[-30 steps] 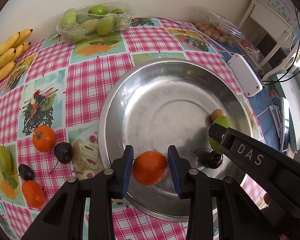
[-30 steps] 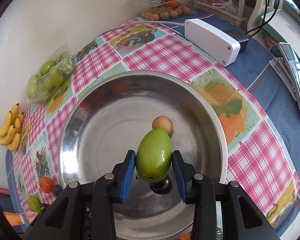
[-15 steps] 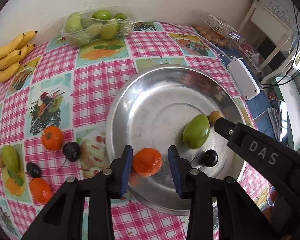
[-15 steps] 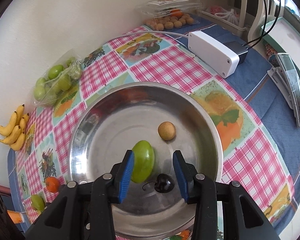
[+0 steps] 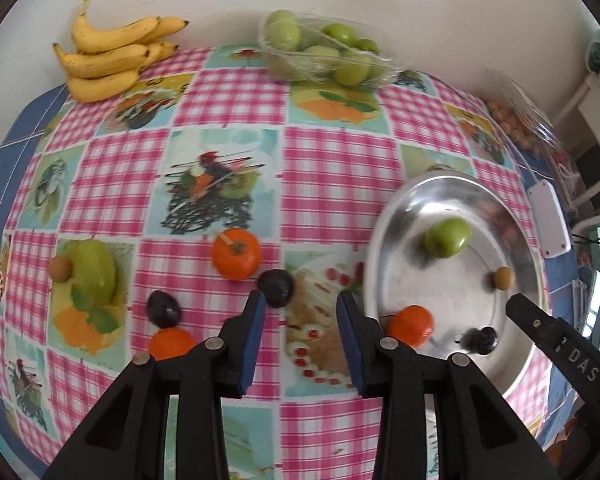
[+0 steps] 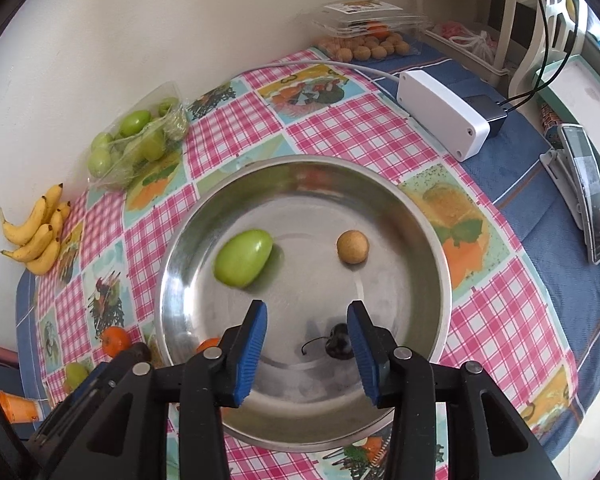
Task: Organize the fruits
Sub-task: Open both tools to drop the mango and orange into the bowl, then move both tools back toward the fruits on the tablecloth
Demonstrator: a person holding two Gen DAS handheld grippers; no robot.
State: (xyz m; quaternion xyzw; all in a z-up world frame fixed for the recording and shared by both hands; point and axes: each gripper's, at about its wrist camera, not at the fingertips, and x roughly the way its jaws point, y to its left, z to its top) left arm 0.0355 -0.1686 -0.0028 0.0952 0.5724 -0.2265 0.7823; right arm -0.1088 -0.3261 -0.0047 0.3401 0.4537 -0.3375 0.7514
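Bowl [image 6: 172, 280] holds four fruits: green fruit [image 6: 242, 257], tan ball [image 6: 352, 247], cherry [image 6: 337, 346], orange [image 5: 411, 326]
Six loose fruits left on table [image 5: 340, 168]: orange [image 5: 236, 253], plum [image 5: 276, 288] nearest
Left claw [image 5: 300, 320] wide, empty, over table
Right claw [image 6: 306, 330] wide, empty, over bowl

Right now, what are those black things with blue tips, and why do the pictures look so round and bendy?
Those are two claws that a person holds, one in each hand. A small camera on each looks along its fingers through a bulging lens, so things curve. The left claw hangs open over the checked tablecloth, near a dark plum and a tangerine. The right claw hangs open over the metal bowl. Neither holds anything. In the bowl lie a green fruit, a small tan fruit and a cherry.
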